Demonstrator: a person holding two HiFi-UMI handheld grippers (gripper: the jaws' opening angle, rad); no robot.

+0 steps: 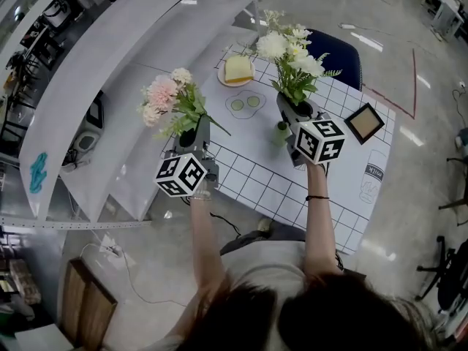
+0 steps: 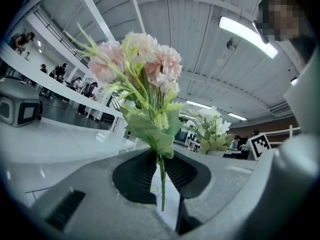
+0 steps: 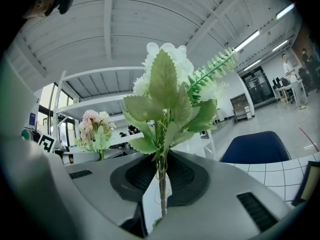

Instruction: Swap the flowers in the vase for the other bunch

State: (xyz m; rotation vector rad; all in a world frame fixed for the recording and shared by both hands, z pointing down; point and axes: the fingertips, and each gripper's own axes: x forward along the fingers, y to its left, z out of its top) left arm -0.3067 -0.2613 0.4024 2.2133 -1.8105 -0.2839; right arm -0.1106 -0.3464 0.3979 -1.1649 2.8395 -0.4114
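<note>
**Two flower bunches, one pinched in each gripper, at the gridded table**

1. Left gripper (image 1: 192,137) (image 2: 160,171): its pads are closed on the thin green stem of the pink bunch (image 1: 167,97) (image 2: 145,64). The stem's long axis runs upright across the fingers. The blooms are above the pads and the cut end hangs just below them. Only the left gripper view shows that free end; in the head view leaves cover the pinch.

2. Small green vase (image 1: 281,131): it stands on the table (image 1: 256,178), just left of the right fingers. It shows clearly only in the head view.

3. Right gripper (image 1: 296,112) (image 3: 161,176): its pads are pinching the stems of the white bunch (image 1: 292,53) (image 3: 170,84). The stems are upright, with white heads and a fern sprig above the fingers and the ends passing down between them.

4. Beyond the fingers the head view alone shows a plate of bread (image 1: 238,70). The framed picture (image 1: 364,123) lies to the right. The blue chair (image 1: 340,53) (image 3: 255,146) shows in both the head view and the right gripper view.
</note>
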